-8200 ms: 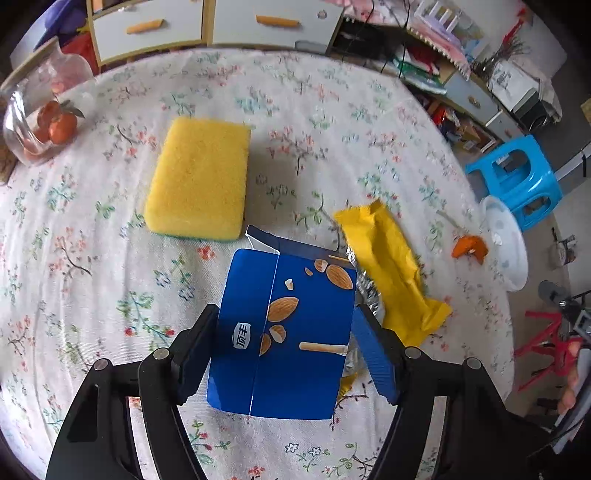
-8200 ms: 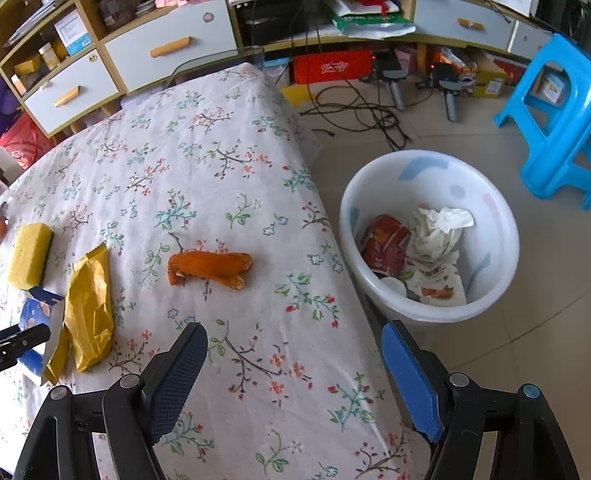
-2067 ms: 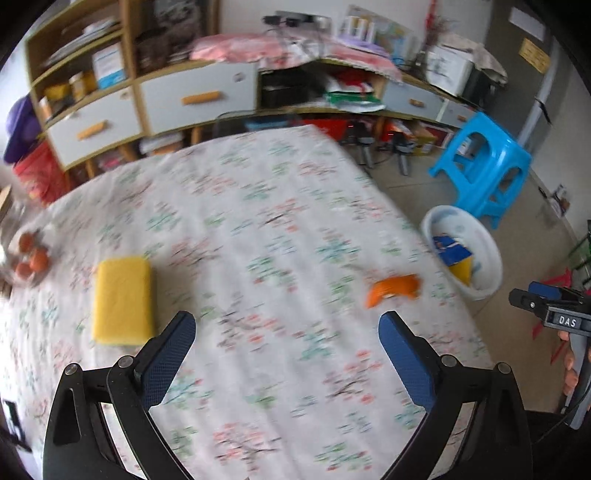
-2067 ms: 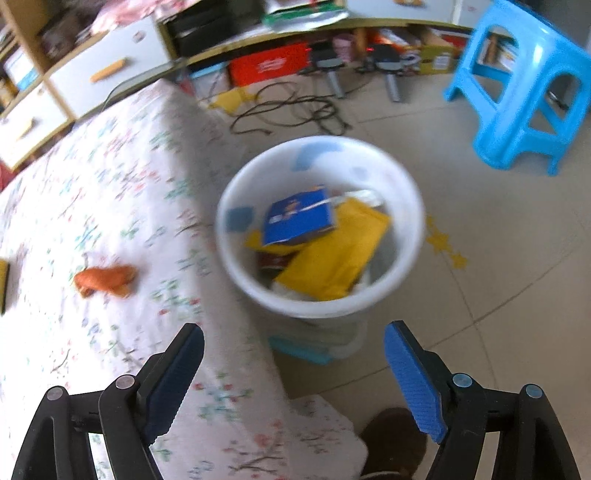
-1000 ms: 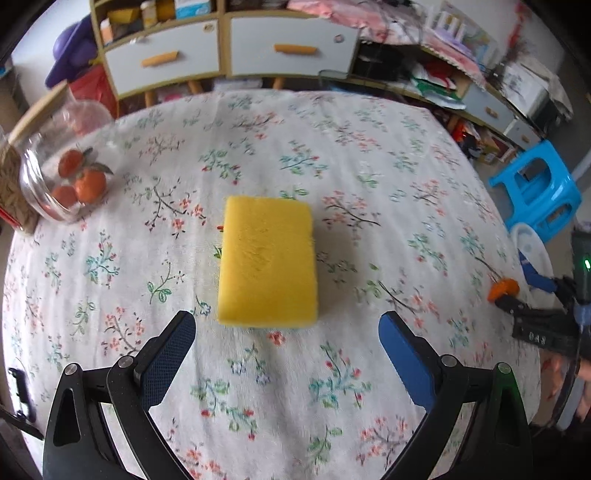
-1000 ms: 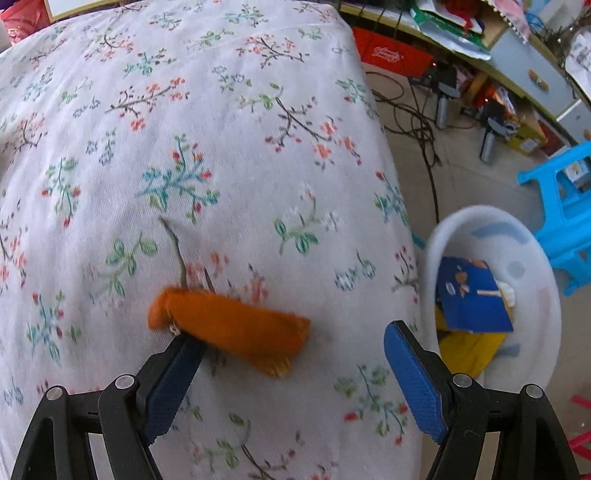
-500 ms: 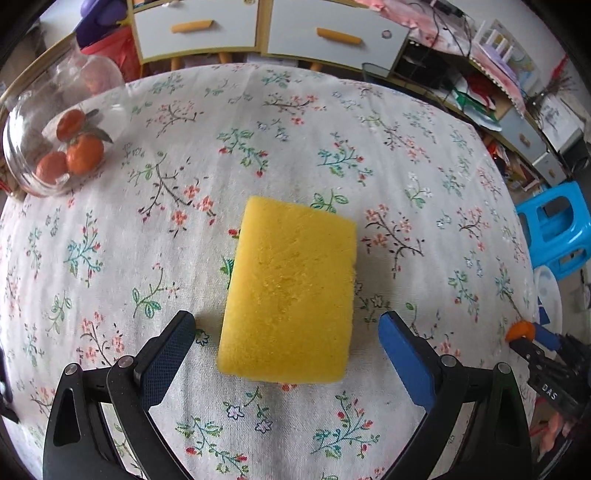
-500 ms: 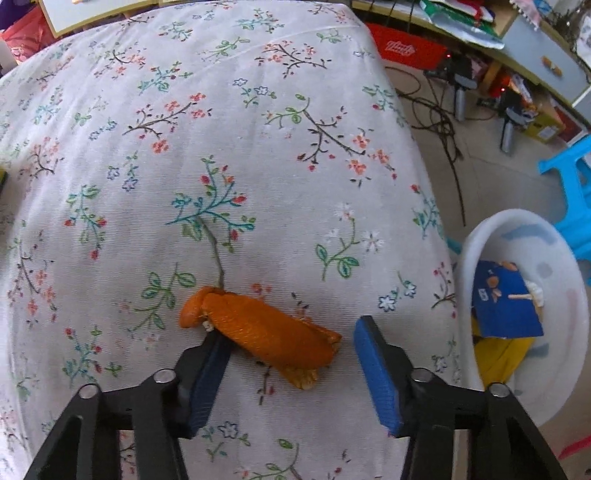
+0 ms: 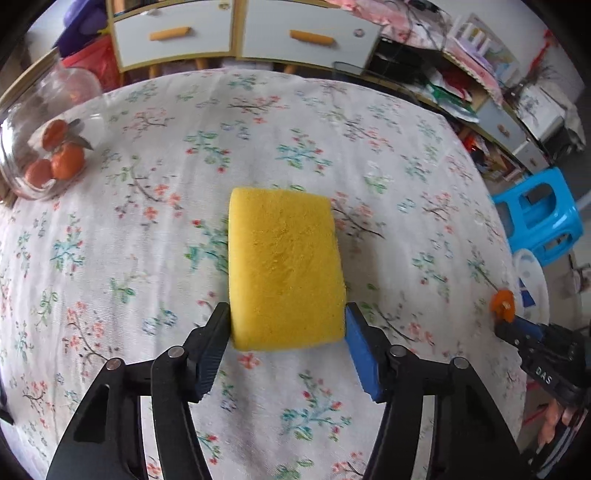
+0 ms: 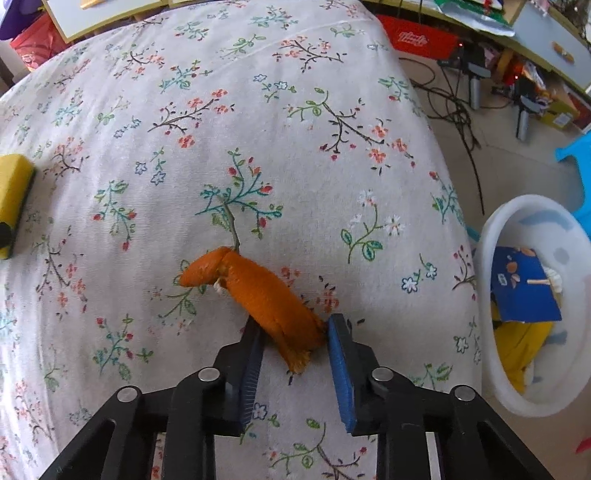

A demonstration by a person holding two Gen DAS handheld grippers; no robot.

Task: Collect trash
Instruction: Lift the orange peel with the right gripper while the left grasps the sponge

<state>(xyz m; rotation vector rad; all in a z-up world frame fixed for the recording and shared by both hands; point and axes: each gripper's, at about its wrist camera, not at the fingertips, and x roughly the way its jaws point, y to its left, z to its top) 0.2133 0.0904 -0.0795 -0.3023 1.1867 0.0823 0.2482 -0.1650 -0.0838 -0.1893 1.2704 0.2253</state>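
A yellow sponge (image 9: 284,266) lies on the floral tablecloth (image 9: 147,192). My left gripper (image 9: 286,343) is shut on the sponge's near end. An orange peel (image 10: 258,291) lies on the cloth near the table's right edge. My right gripper (image 10: 295,350) is shut on the peel's near end. The white trash bin (image 10: 491,373) stands on the floor right of the table and holds a blue carton (image 10: 524,288) and a yellow wrapper (image 10: 524,339). The right gripper with the peel (image 9: 502,304) also shows in the left wrist view. The sponge (image 10: 13,199) shows at the left edge of the right wrist view.
A glass jar with oranges (image 9: 48,147) stands at the table's far left. White drawers (image 9: 236,33) line the wall behind. A blue stool (image 9: 539,218) stands on the floor by the bin. Cables (image 10: 454,107) lie on the floor.
Both grippers have closed: the left on the sponge's near end, the right on the orange peel. Both moved forward onto their objects.
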